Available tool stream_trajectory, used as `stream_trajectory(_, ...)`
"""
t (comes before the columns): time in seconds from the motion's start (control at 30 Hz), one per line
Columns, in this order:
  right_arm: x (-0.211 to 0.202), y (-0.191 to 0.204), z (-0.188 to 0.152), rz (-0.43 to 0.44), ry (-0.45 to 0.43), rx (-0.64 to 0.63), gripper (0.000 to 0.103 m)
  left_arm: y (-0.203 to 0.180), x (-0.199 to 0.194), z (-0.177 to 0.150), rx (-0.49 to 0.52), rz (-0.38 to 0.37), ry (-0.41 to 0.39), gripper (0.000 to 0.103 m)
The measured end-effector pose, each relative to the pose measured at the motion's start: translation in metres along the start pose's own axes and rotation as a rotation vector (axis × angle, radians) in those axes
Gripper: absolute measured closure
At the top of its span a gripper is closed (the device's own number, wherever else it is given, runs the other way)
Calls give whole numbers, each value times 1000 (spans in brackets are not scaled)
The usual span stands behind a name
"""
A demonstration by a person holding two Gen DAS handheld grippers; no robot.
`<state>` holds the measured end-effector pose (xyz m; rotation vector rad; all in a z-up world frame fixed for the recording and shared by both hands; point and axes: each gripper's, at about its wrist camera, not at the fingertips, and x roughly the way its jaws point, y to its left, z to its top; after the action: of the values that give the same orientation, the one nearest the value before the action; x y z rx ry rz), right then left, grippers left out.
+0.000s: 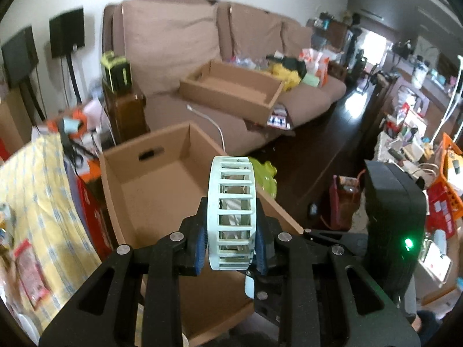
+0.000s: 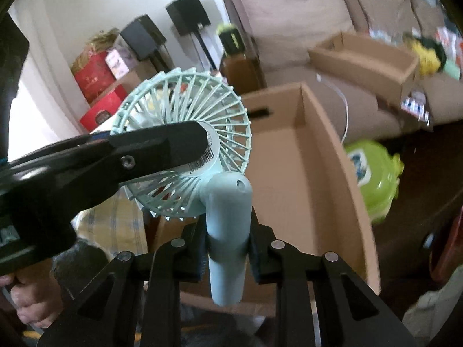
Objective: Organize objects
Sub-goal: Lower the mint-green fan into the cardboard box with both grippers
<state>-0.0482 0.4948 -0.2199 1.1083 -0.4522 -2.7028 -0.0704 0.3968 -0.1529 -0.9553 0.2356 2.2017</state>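
Left wrist view: left gripper (image 1: 231, 245) clamped on the round cage head of a mint handheld fan (image 1: 231, 211), blue pads pressing both flat faces, cage seen edge-on with slatted plastic rim. Right wrist view shows right gripper (image 2: 227, 245) pinched tight on the fan's handle (image 2: 228, 231), a smooth matte cylinder; the spoked grille (image 2: 185, 150) with a barcode sticker at the hub sits above it. Fan is held in the air by both grippers over the near edge of an open cardboard box (image 1: 156, 185), plain brown corrugated, handle slot cut in its far wall. Behind it a brown fabric sofa (image 1: 173, 43) carries a shallow cardboard tray (image 1: 231, 89) and a white cable (image 1: 208, 121); assorted clutter is piled at the far end. Lime-green plastic container (image 2: 373, 173) sits just beside the box on its right, on dark floor. Yellow checked cloth (image 1: 43, 188) left of the box. 2 black speakers (image 2: 188, 14) on stands against the white wall, red boxes (image 2: 98, 86) stacked nearby. Person's hand (image 2: 31, 303) grips the left tool's handle.
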Motion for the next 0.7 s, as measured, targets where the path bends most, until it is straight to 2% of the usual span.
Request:
stream_trajectory(0.07, 4, -2, 7, -7, -12, -8, 80, 0, 4, 1, 1, 3, 8, 78)
stream_trajectory(0.23, 17, -4, 8, -77, 43, -48, 80, 7, 18, -2, -37, -5, 63, 78)
stream_trajectory(0.5, 34, -12, 3, -68, 92, -59, 79, 18, 29, -14, -113, -19, 99, 78)
stream_trajectory(0.7, 47, -20, -3, -37, 158, 24, 78, 28, 39, -20, -161, -26, 150, 78)
